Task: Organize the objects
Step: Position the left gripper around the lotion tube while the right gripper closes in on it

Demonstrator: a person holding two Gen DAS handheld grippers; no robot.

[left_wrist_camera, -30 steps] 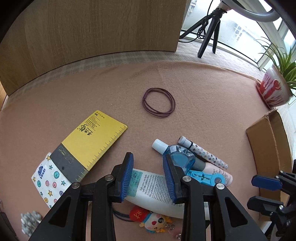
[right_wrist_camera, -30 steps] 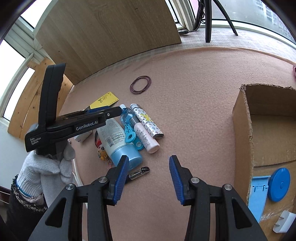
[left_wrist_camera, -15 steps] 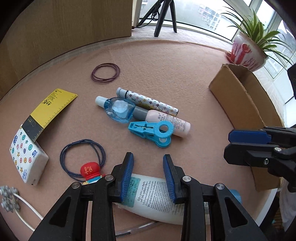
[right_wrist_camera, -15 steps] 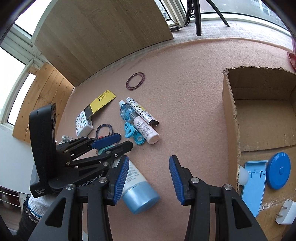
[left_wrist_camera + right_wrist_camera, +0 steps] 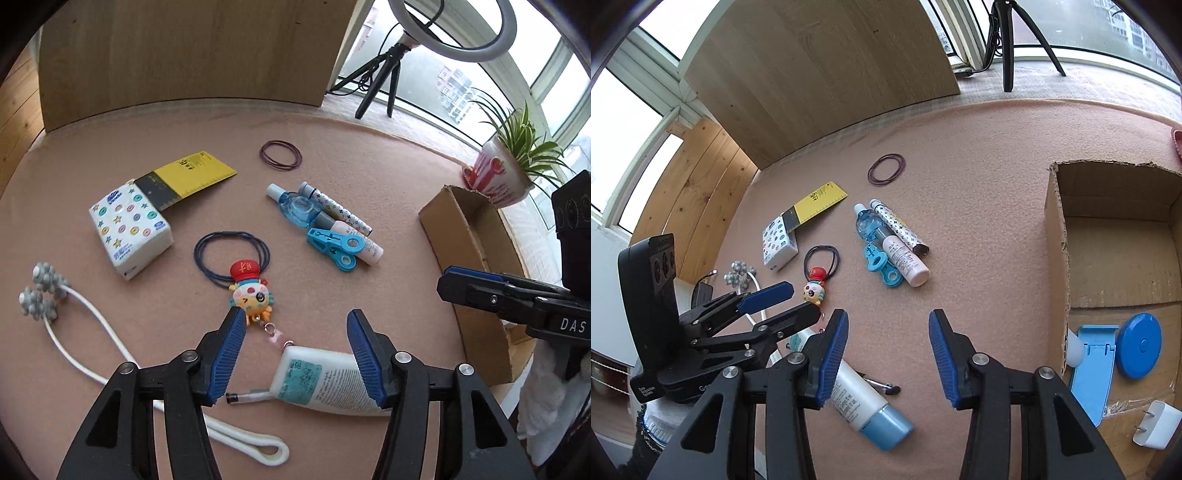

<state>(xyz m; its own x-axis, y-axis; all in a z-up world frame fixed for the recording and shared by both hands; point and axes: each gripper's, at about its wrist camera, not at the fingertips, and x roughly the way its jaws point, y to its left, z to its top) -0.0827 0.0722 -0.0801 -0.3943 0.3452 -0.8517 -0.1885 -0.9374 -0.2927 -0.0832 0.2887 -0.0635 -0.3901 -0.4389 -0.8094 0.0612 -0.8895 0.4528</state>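
Left wrist view: left tool (image 5: 295,354) has just been spreading, the white tube (image 5: 325,384) lying loose on the desk (image 5: 388,155) between its jaws, probably released. Right tool (image 5: 888,354) hangs spread, empty, near the cardboard box (image 5: 1057,236).

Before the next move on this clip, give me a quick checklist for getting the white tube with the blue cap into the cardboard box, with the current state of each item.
1. left gripper free of the white tube: ok, its jaws have just been opening and the tube lies on the mat.
2. right gripper empty: ok, jaws apart, nothing between them.
3. Tube reachable: ok, nothing lies on it.
4. cardboard box open: ok, top is open.
5. Room inside the box: ok, bare floor behind the blue disc.
6. Tube cap firmly shut: cannot tell.
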